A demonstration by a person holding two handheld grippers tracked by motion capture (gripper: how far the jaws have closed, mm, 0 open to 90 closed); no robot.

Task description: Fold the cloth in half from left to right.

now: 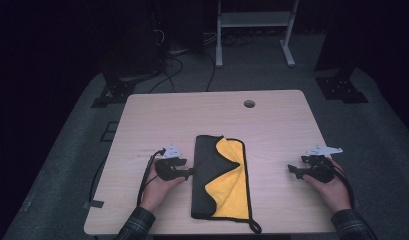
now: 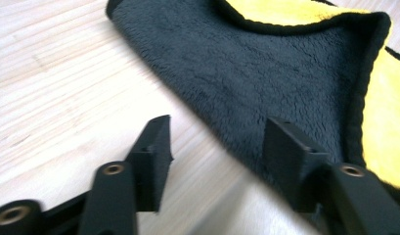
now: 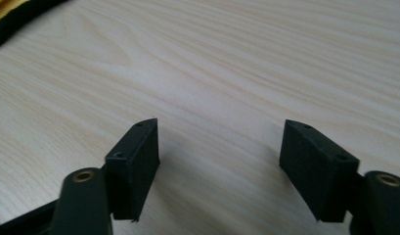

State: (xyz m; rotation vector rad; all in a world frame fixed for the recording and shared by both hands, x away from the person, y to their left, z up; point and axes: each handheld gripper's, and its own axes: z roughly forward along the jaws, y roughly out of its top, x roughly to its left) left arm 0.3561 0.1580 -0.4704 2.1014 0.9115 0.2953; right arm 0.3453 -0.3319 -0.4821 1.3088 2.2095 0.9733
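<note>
A folded cloth [image 1: 219, 177], black on one side and yellow on the other, lies in the middle of the wooden table [image 1: 272, 120]. My left gripper [image 1: 191, 172] rests at the cloth's left edge, open, its jaws straddling the black hem [image 2: 222, 93]; one jaw is over bare wood, the other over the cloth. My right gripper [image 1: 292, 170] lies on the table well to the right of the cloth, open, with bare wood between its jaws [image 3: 219, 142]. A corner of the cloth [image 3: 11, 14] shows at the upper left of the right gripper view.
A round cable hole [image 1: 249, 103] sits near the table's far edge. A black loop [image 1: 254, 226] of the cloth hangs by the near edge. Beyond the table are a white frame [image 1: 254, 30], cables on the floor and dark stands.
</note>
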